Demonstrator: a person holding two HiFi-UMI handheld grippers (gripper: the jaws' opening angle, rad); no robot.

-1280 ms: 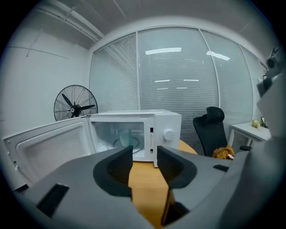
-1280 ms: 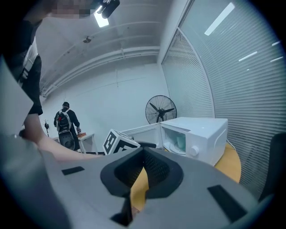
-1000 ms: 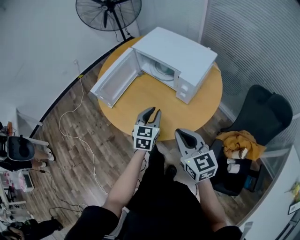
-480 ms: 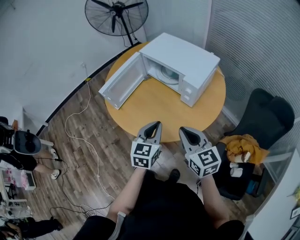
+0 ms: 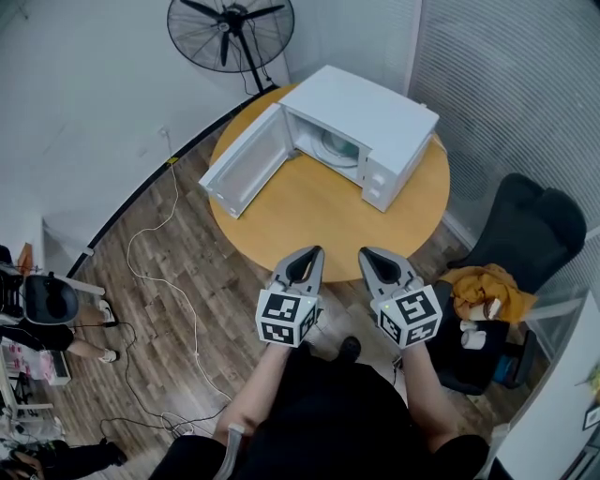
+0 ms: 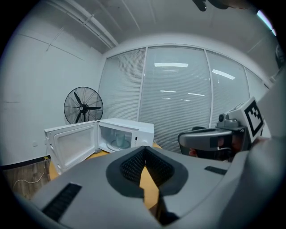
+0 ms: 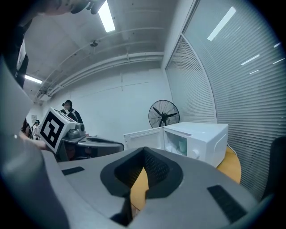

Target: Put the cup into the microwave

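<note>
A white microwave (image 5: 361, 122) stands on the round wooden table (image 5: 309, 211) with its door (image 5: 242, 159) swung wide open to the left. A pale cup (image 6: 119, 140) sits upright on the turntable inside, and also shows in the right gripper view as the cup (image 7: 182, 146). My left gripper (image 5: 315, 253) hovers at the table's near edge, shut and empty. Beside it my right gripper (image 5: 367, 254) is at the same edge, also shut with nothing in it. Both point toward the microwave, well short of it.
A black floor fan (image 5: 230, 23) stands behind the table. To the right is a black office chair (image 5: 520, 244) with an orange cloth (image 5: 483, 286) beside it. A white cable (image 5: 159, 253) runs over the wooden floor at left. Blinds line the right wall.
My left gripper has drawn back from over the table to its near edge, risen, and its jaws have closed. The right gripper has stayed about where it was.
</note>
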